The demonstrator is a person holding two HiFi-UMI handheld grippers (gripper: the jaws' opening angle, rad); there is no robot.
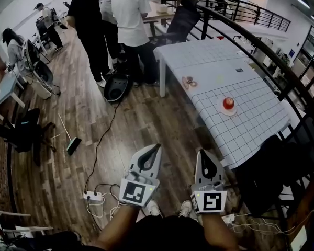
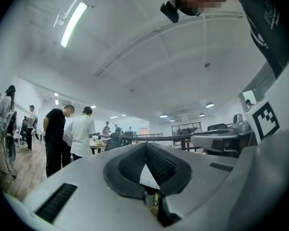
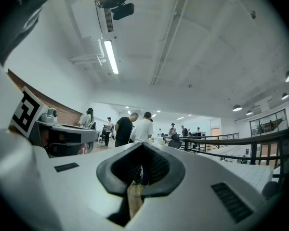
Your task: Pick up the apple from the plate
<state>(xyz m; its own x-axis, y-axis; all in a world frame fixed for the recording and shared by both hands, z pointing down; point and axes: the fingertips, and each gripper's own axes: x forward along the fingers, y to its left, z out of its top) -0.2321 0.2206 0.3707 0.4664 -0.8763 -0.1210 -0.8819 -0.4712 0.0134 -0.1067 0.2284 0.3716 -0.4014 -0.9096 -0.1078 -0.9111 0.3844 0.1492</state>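
Observation:
A red apple (image 1: 228, 103) sits on a small pale plate (image 1: 223, 110) on the table with the white grid cloth (image 1: 251, 124), at the right of the head view. Both grippers hang low in front of me over the wooden floor, well short of the table. My left gripper (image 1: 156, 147) is shut with nothing in it, and so is my right gripper (image 1: 204, 153). In the left gripper view the left gripper (image 2: 146, 146) points about level toward the room with its jaw tips together. The right gripper (image 3: 142, 146) looks the same in its own view. Neither gripper view shows the apple.
Two people (image 1: 115, 25) stand at the table's far left end beside a black chair (image 1: 180, 20). A small pinkish object (image 1: 189, 81) lies on the cloth. A power strip (image 1: 91, 195) with cables and a broom (image 1: 69, 137) lie on the floor. A dark railing (image 1: 282, 67) curves along the right.

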